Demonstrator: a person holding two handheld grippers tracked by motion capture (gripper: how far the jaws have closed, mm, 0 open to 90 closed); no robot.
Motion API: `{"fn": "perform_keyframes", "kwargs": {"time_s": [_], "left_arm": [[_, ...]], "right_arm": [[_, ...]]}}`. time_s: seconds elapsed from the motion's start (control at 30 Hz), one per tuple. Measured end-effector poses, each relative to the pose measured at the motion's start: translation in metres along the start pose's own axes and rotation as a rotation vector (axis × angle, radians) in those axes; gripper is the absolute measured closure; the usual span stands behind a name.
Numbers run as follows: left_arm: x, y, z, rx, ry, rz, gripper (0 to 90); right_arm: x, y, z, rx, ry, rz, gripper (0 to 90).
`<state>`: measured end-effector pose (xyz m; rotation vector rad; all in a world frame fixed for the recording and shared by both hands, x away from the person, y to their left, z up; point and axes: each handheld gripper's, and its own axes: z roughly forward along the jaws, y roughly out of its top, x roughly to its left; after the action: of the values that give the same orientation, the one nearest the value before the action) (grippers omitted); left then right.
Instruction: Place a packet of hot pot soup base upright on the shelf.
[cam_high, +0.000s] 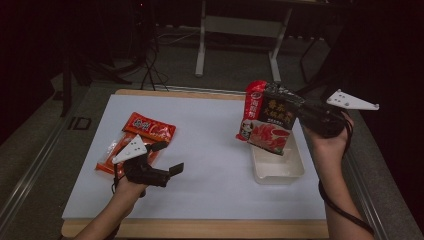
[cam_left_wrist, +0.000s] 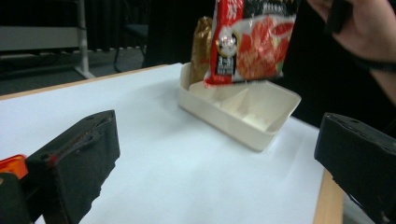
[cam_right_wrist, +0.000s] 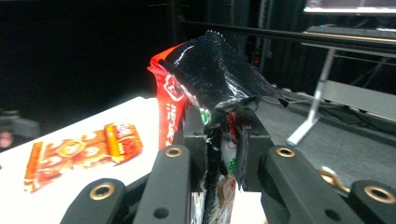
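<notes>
My right gripper (cam_high: 301, 113) is shut on the top edge of a black and red food packet (cam_high: 270, 122), which hangs above a white plastic tray (cam_high: 280, 180) at the table's right. In the right gripper view the jaws (cam_right_wrist: 224, 135) pinch the crumpled packet (cam_right_wrist: 210, 65). My left gripper (cam_high: 168, 157) stands open and low over the white table at the left, with nothing between its jaws. Just beyond it lie a red packet (cam_high: 149, 127) and an orange and clear packet (cam_high: 111, 154). The left gripper view looks between the wide jaws (cam_left_wrist: 215, 163) at the tray (cam_left_wrist: 224, 126) and the hanging packet (cam_left_wrist: 252, 42).
A gold packet (cam_left_wrist: 201, 46) stands at the tray's far end. The white board (cam_high: 210, 165) lies on a wooden table, with its front edge close to both forearms. Dark floor and a metal table frame (cam_high: 202, 45) lie beyond. The red packets (cam_right_wrist: 79, 149) lie flat on the board.
</notes>
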<state>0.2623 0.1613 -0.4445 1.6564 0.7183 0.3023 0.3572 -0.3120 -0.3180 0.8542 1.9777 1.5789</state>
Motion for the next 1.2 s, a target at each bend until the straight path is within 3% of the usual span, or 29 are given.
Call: {"fn": "perform_keyframes", "kwargs": {"time_s": [0.03,0.23,0.53,0.77,0.97,1.2], "left_arm": [[-0.001,-0.005,-0.003,0.002,0.018,0.020,0.6],[-0.002,-0.019,-0.014,0.008,0.038,0.040,0.5],[-0.001,-0.040,-0.026,0.013,0.052,0.012,0.5],[0.002,-0.047,-0.031,0.005,0.060,-0.008,0.5],[0.004,-0.050,-0.033,-0.006,0.058,-0.030,0.6],[0.004,-0.053,-0.031,-0.001,0.053,-0.032,0.5]], "right_arm": [[-0.002,0.000,0.000,0.000,-0.005,-0.002,77.5],[-0.023,0.001,0.001,-0.008,-0.031,-0.007,77.4],[-0.045,-0.008,0.006,-0.005,-0.032,-0.021,77.2],[-0.058,-0.019,0.011,-0.009,-0.001,-0.061,77.0],[-0.064,-0.025,0.013,0.011,-0.002,-0.047,77.1],[-0.067,-0.031,0.019,0.044,-0.006,-0.069,77.0]]}}
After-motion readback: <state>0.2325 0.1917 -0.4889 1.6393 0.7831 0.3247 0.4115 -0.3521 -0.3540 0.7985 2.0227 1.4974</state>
